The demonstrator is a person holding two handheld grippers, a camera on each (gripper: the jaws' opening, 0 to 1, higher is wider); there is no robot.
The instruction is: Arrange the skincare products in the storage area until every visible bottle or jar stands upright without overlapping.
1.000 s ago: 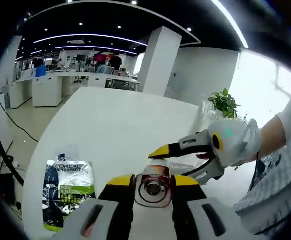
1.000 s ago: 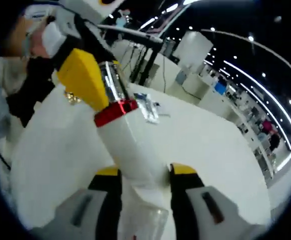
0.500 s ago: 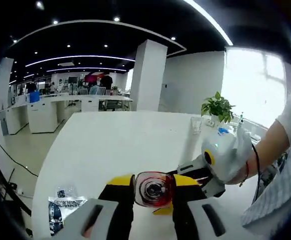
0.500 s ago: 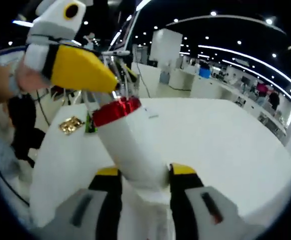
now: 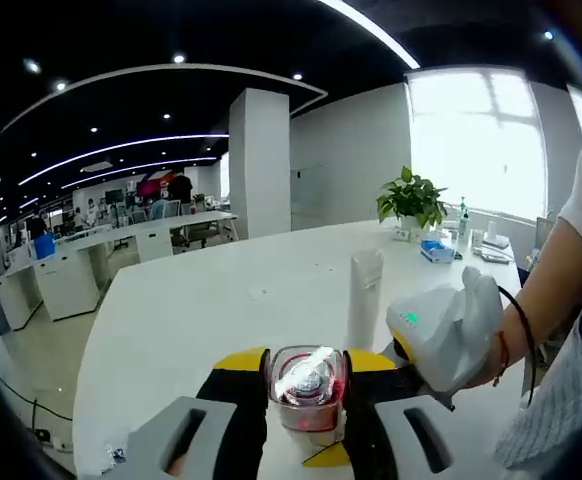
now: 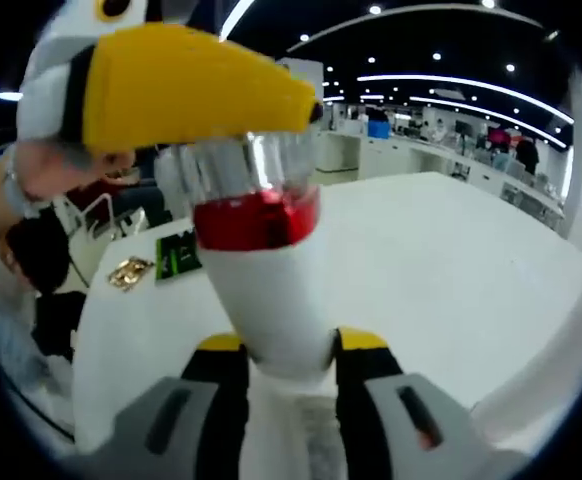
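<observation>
Above the white desk (image 5: 221, 300), both claws grip one white bottle (image 6: 271, 300), held in the air. The left claw (image 5: 306, 385) pinches its clear cap with the red collar (image 5: 306, 385), seen end-on. The right claw (image 6: 283, 350) clamps the white body lower down. Another white tube (image 5: 364, 298) stands upright on the desk beyond. A green packet (image 6: 179, 255) and gold sachet (image 6: 129, 271) lie near the desk's edge.

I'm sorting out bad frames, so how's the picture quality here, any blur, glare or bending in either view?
Left gripper view: sharp, but the window is blown out white and the ceiling lights bow with fisheye. Right gripper view: the white bottle and left gripper loom close and soft, and the office behind is hazy.
</observation>
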